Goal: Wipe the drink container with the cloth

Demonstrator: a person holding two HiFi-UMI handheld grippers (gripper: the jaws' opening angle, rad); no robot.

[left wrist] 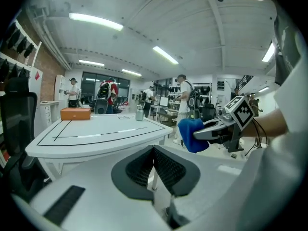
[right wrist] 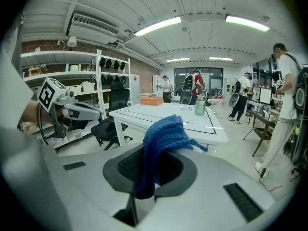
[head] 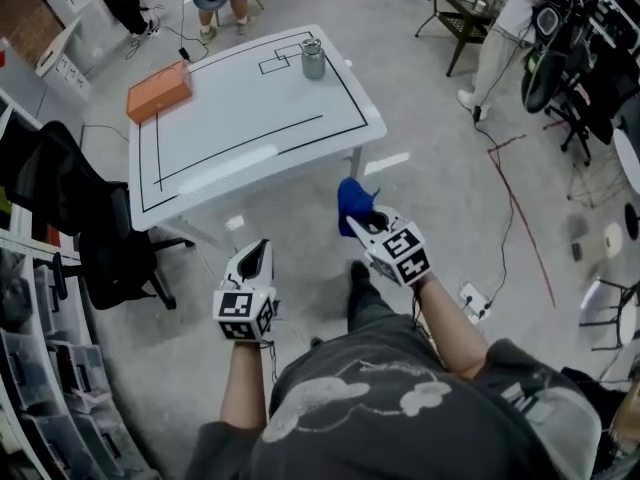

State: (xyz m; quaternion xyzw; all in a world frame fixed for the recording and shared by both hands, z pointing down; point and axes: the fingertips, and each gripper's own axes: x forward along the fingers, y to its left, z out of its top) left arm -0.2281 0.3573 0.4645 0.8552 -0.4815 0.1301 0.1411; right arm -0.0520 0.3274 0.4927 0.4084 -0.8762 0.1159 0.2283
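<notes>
The right gripper [head: 358,218] is clamped on a blue knitted cloth [right wrist: 161,138] — the fabric bunches between its dark pads and spills up over the tips, with one loose end dangling to its right. The left gripper [left wrist: 154,165] has its jaws pressed together with nothing between them. Both are held out over the grey floor [head: 450,188], short of the white table [head: 250,118], with the left one beside the right and a little behind it.

The drink container [head: 313,59] — a grey-green metal bottle with a lid — stands upright well ahead of both grippers. It is near the table's far edge, just beside a small black outline drawn on the top, and well apart from the cloth.

Ahead and to the left of the left gripper, an orange box [head: 158,91] lies at the table's far left corner. A black office chair [head: 90,218] stands off to that gripper's left, beside the table. People [head: 505,28] stand beyond the table.
</notes>
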